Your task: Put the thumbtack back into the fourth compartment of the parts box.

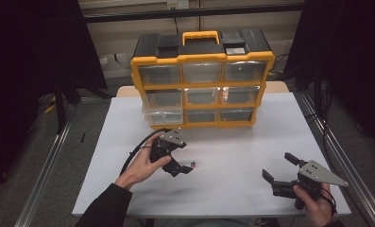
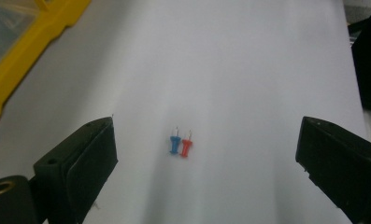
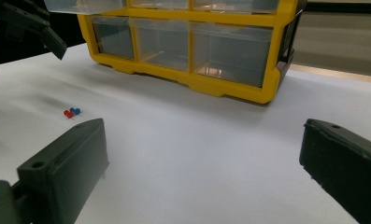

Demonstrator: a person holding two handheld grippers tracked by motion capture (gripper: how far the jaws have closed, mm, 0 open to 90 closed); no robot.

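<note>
Two push pins lie side by side on the white bench, a blue push pin (image 2: 174, 143) and a red push pin (image 2: 186, 147), touching or nearly so. In the left gripper view their long axes run almost parallel: the plastic heads sit toward the camera and the thin metal points aim away, tilted slightly to the right, toward the far side of the sheet. In the high view they show as a small dark-red speck (image 1: 193, 164) a little left of the bench's middle, nearer the near edge than the far one.

The left gripper (image 1: 179, 163) hangs just above and beside the pins, its fingers (image 2: 87, 161) spread wide and holding nothing — in its own view the pins lie on the sheet between the two fingers, slightly nearer the left one, touching neither.

The right gripper (image 1: 282, 171) is held near the bench's near right corner, well apart from the pins, fingers (image 3: 73, 161) also wide open and empty. From its view the pins (image 3: 72, 112) lie off to the left on bare sheet.

A yellow and black drawer organiser (image 1: 201, 80) stands upright at the far edge of the bench, its clear drawers facing the person — one lower-left drawer (image 1: 165, 116) juts out from the rest. Nothing lies between either gripper and the pins.
</note>
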